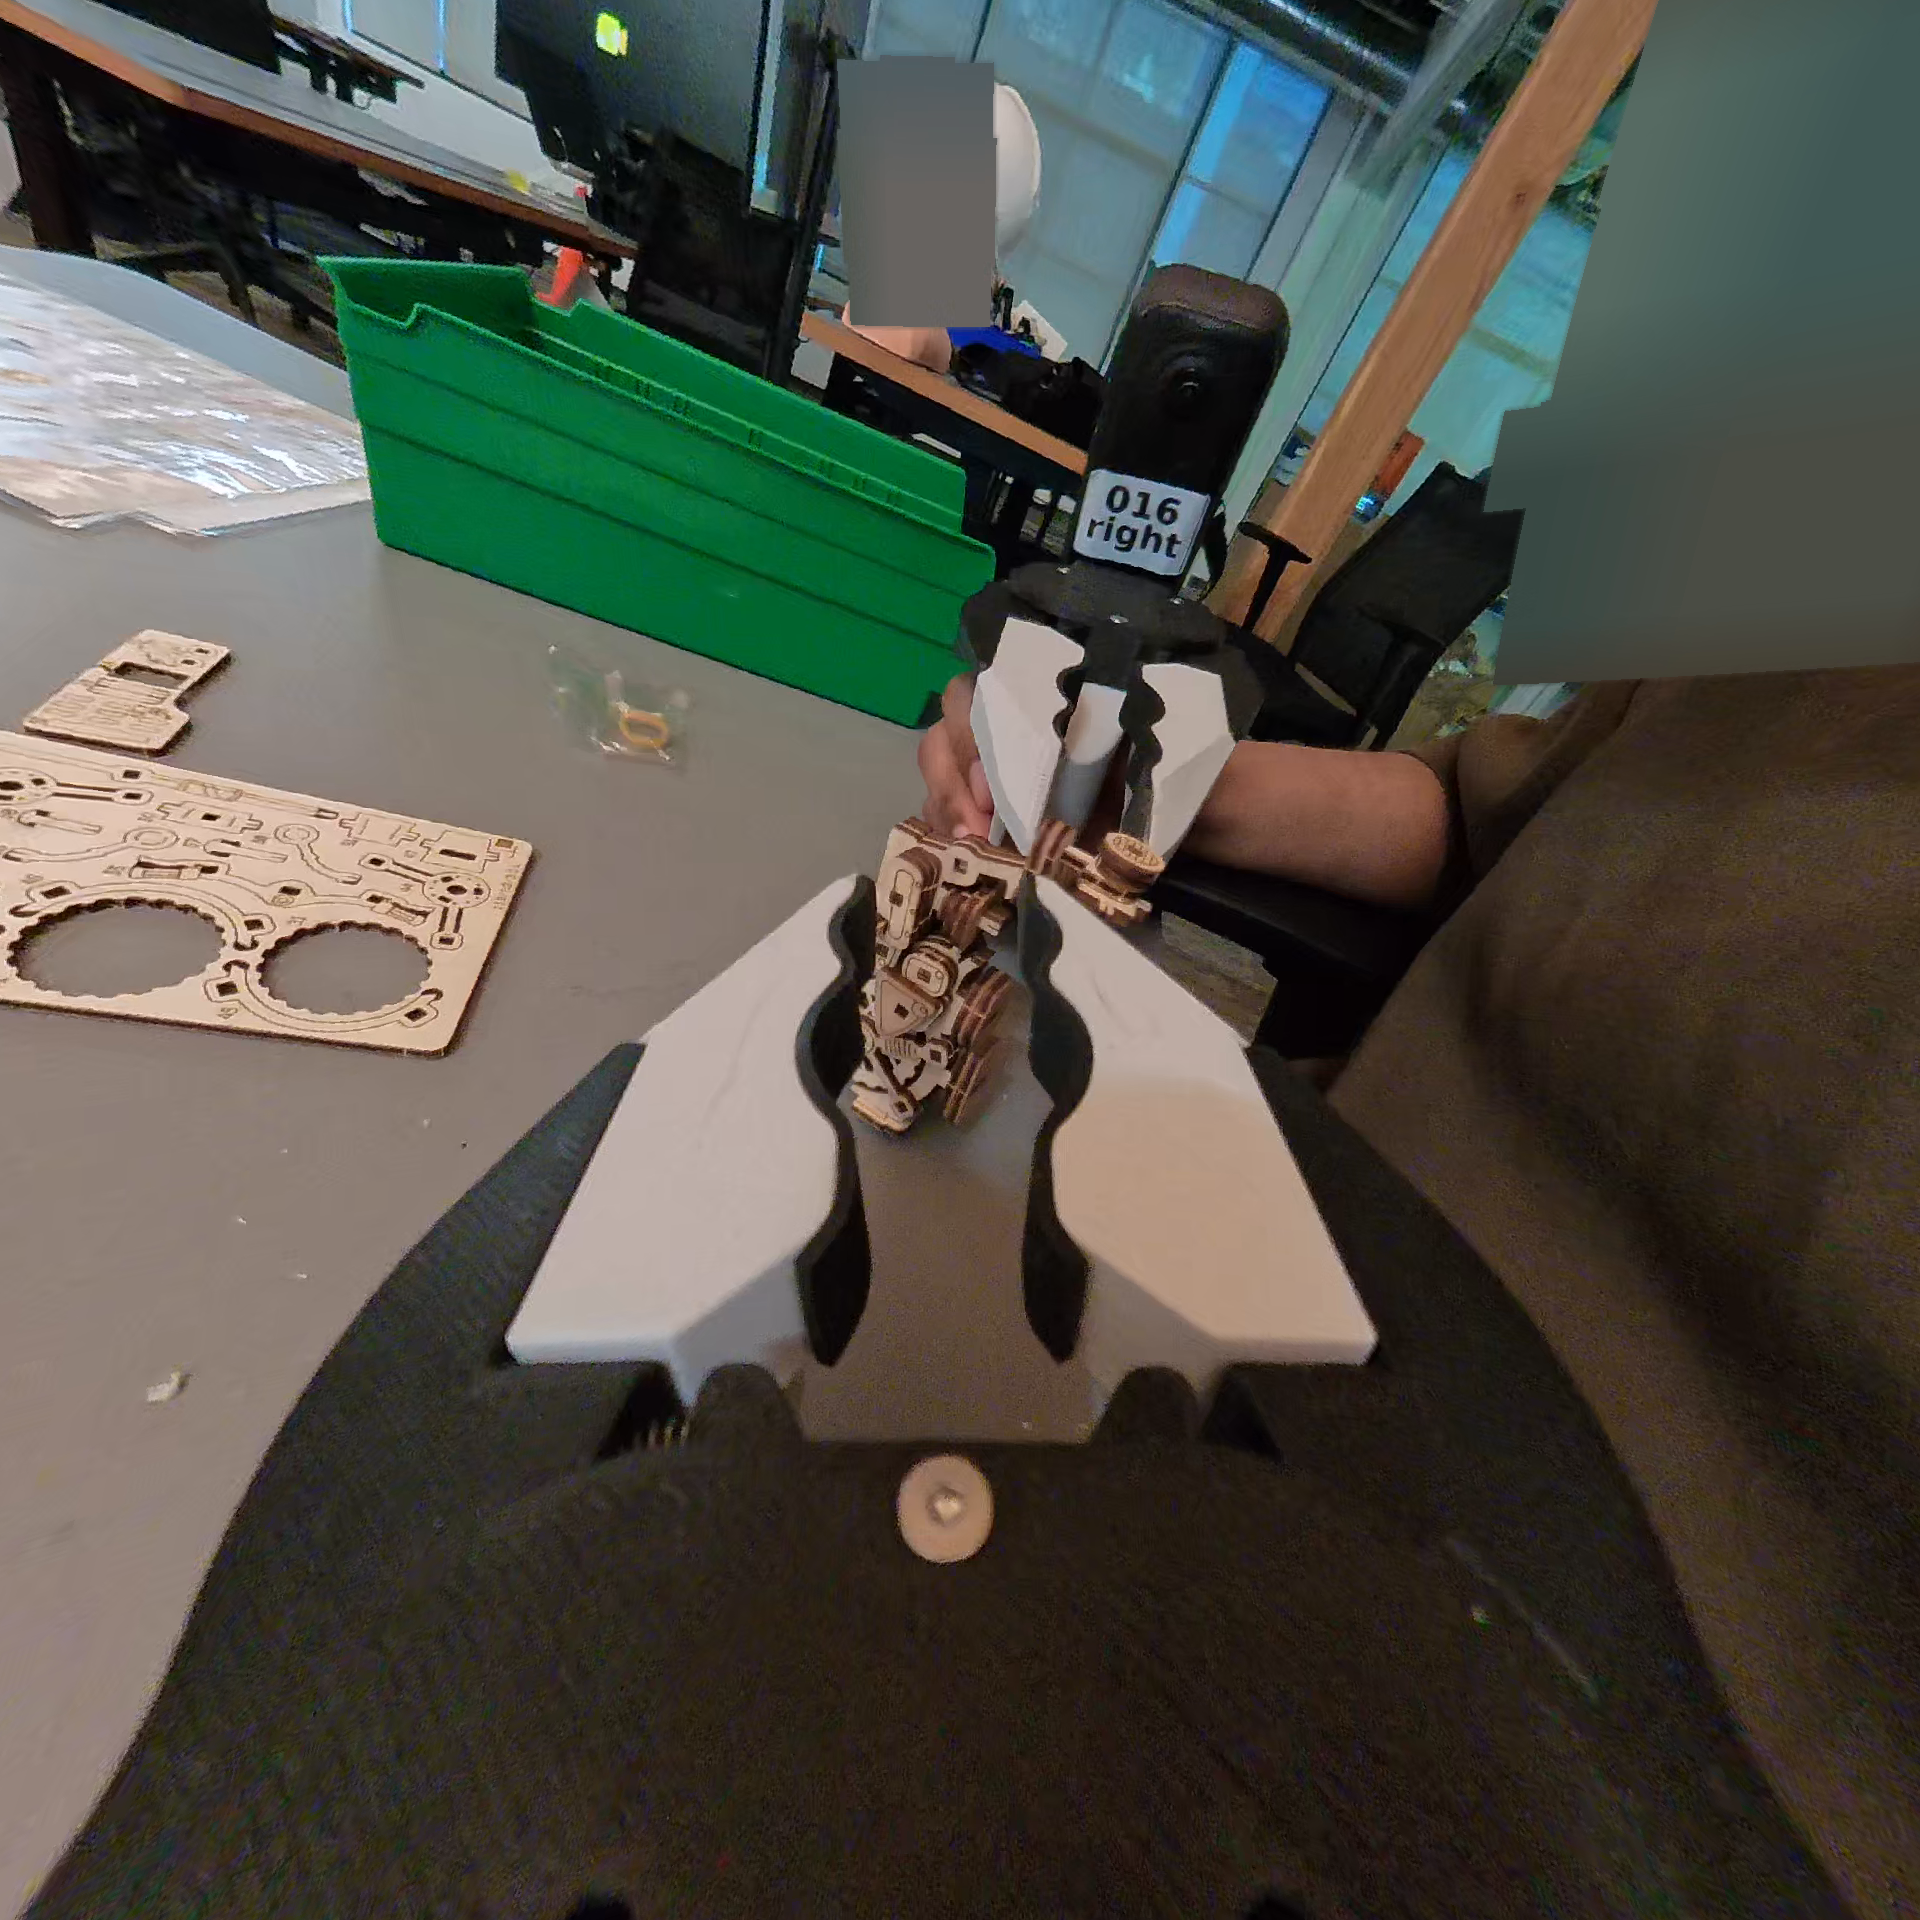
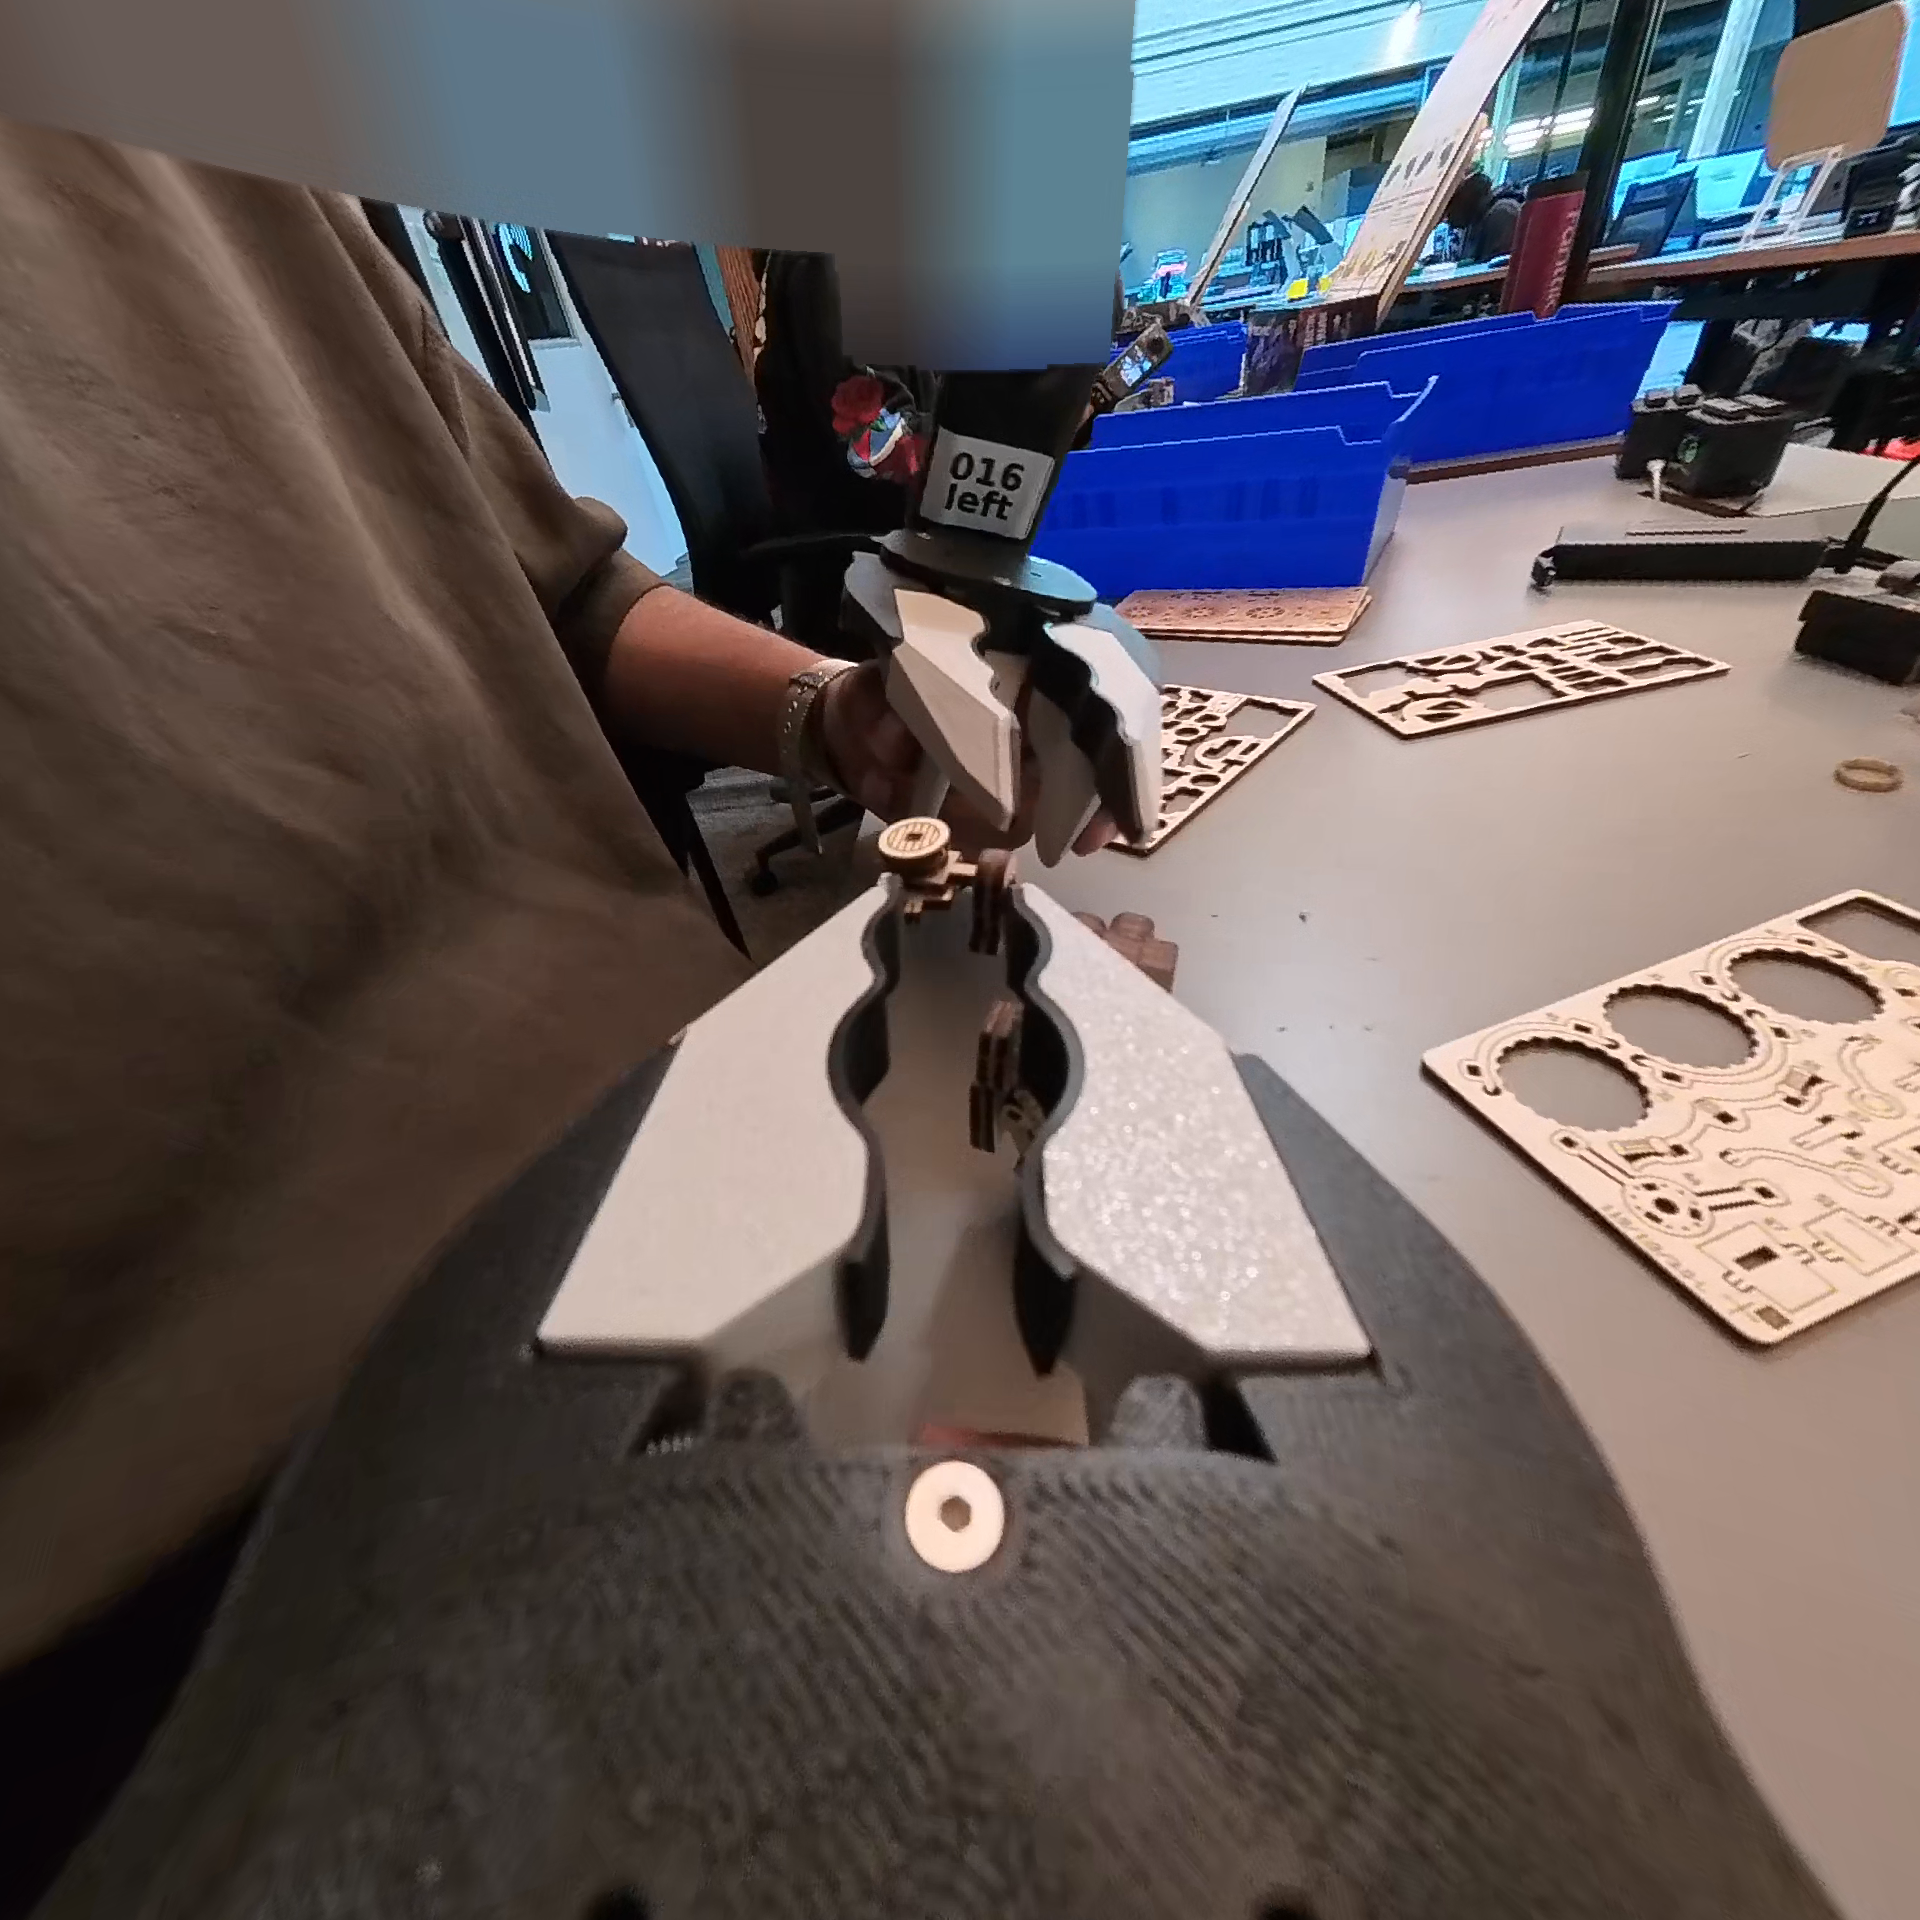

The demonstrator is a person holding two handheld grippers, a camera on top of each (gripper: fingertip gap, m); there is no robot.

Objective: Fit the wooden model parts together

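Note:
My left gripper (image 1: 945, 894) is shut on the wooden model body (image 1: 925, 987), a robot-like stack of layered plywood parts, and holds it upright just above the grey table (image 1: 312, 1195). My right gripper (image 1: 1081, 831) comes down from above and meets the model's top. It is shut on a small wooden part with a round knob (image 1: 1117, 868). In the right wrist view that knobbed part (image 2: 914, 842) sits at my right gripper's (image 2: 951, 904) tips. The model (image 2: 1003, 1070) shows partly in the gap between the fingers. The left gripper (image 2: 1060, 821) stands beyond.
A green bin (image 1: 644, 488) stands at the back. Punched-out plywood sheets (image 1: 260, 914) and a small bag with a rubber band (image 1: 623, 717) lie to the left. More sheets (image 2: 1714, 1122) and blue bins (image 2: 1226, 488) lie to the right. A person in a brown shirt (image 1: 1662, 1143) is close behind both grippers. My left and right fingertips are right by each other.

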